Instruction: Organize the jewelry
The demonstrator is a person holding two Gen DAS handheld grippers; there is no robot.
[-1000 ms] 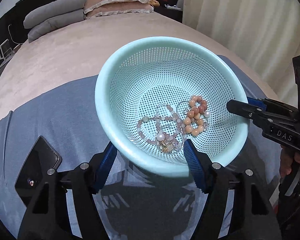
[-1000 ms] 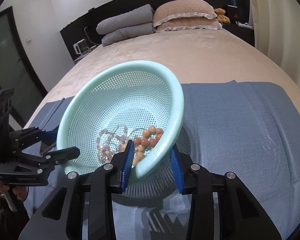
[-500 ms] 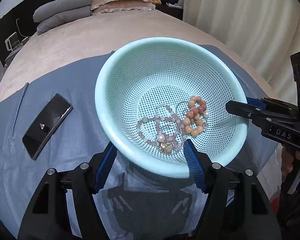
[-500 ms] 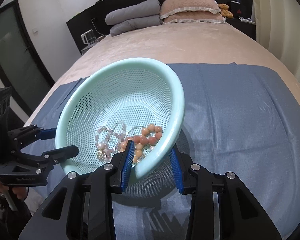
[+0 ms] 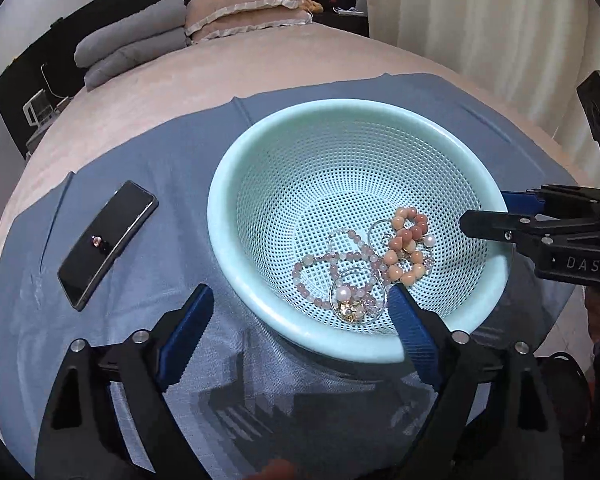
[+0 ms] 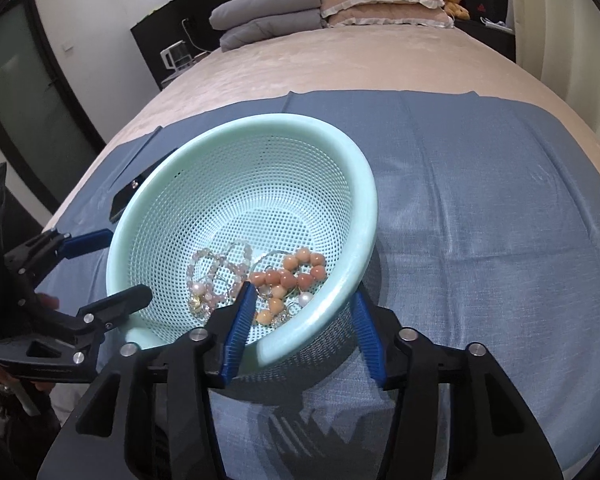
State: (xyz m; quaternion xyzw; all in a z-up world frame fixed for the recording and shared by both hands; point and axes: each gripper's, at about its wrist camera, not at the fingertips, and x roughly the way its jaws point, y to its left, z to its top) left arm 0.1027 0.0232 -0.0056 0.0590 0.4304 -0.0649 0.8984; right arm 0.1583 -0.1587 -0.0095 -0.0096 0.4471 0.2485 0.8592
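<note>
Both grippers' jaws straddle the basket (image 5: 260, 168) rim.

One mint basket (image 5: 260, 168), one tangled heap of beaded jewelry (image 5: 364, 272) too knotted to count by strand, one black phone (image 5: 108, 242), one blue cloth (image 6: 480, 184), two grey pillows (image 6: 268, 20), two pink pillows (image 6: 384, 2), one teddy bear (image 6: 454, 2).

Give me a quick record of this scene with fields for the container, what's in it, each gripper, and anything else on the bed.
container: mint basket, tilted, on blue cloth
contents: peach bead bracelet, pale pink bead strand, pearl pieces, heaped at the low side
left gripper: open, fingers straddling the near rim
right gripper: open, one finger inside the rim, one outside
other: black phone on the cloth, left of the basket
</note>
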